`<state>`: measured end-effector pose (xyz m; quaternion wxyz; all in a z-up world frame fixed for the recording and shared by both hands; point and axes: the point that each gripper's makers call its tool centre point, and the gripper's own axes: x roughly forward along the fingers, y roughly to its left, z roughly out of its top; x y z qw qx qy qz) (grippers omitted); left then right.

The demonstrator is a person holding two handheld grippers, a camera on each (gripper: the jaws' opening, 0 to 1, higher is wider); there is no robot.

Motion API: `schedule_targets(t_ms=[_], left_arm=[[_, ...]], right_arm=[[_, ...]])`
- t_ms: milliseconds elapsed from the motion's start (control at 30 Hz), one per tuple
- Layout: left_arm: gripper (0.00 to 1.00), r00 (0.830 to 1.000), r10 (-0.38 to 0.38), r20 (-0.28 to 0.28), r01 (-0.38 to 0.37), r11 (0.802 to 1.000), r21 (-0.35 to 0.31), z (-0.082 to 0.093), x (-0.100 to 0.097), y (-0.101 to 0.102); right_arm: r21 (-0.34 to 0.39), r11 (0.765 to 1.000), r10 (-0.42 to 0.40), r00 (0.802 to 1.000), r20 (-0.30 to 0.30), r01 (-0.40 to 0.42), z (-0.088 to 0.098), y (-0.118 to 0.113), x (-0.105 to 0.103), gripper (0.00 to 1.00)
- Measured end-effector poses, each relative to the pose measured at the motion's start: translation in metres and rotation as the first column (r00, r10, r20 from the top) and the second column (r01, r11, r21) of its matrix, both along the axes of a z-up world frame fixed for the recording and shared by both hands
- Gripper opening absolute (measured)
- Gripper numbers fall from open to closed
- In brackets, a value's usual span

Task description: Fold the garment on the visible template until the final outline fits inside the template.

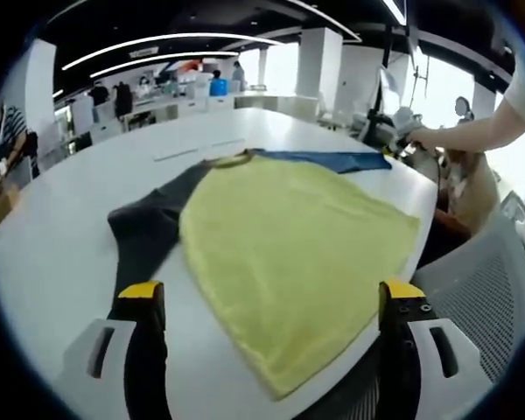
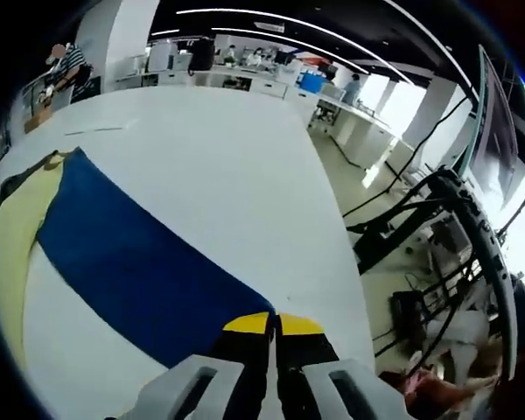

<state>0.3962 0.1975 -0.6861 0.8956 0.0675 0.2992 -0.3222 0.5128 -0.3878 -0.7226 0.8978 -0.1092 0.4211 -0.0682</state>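
A shirt with a yellow body (image 1: 289, 236) lies flat on the white table (image 1: 61, 254). Its dark grey sleeve (image 1: 149, 227) spreads to the left and its blue sleeve (image 1: 332, 160) to the far right. My left gripper (image 1: 271, 293) hovers wide open over the near hem, one yellow-tipped jaw on each side, holding nothing. In the right gripper view the blue sleeve (image 2: 131, 254) runs from the yellow body (image 2: 17, 227) down to my right gripper (image 2: 273, 325), whose jaws are shut on the sleeve's end near the table edge. Thin line marks (image 1: 177, 155) sit on the table beyond the collar.
A grey mesh chair (image 1: 481, 297) stands at the table's near right edge. A person's arm (image 1: 472, 131) reaches in from the right. Past the table edge lie black cables (image 2: 420, 219) on the floor. Desks and people (image 1: 122, 98) fill the far background.
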Motion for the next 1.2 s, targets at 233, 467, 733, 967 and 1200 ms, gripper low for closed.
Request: schedule_targets(t_ms=[233,467,733,967,1200], left_arm=[[0.99,1.000,0.000,-0.002,0.000,1.000,0.018,0.001,0.001,0.002],[0.99,1.000,-0.001,0.001,0.001,1.000,0.016,0.003,0.004,0.001],[0.99,1.000,-0.015,0.005,0.015,1.000,0.012,0.004,0.003,-0.004],[0.99,1.000,-0.009,0.013,0.009,1.000,0.005,0.007,0.001,-0.002],[0.98,1.000,-0.005,0.016,0.005,1.000,0.001,0.008,0.000,-0.001]], right_arm=[[0.002,1.000,-0.010,1.000,0.000,0.010,0.000,-0.001,0.002,0.00],[0.137,0.989,-0.058,0.995,0.087,0.046,0.013,0.011,0.003,0.17],[0.190,0.981,-0.059,0.995,0.080,0.043,0.011,0.025,-0.004,0.41],[0.219,0.974,-0.071,0.995,0.072,0.053,0.008,0.037,-0.022,0.41],[0.235,0.969,-0.096,0.993,0.064,0.079,0.001,0.038,-0.035,0.37]])
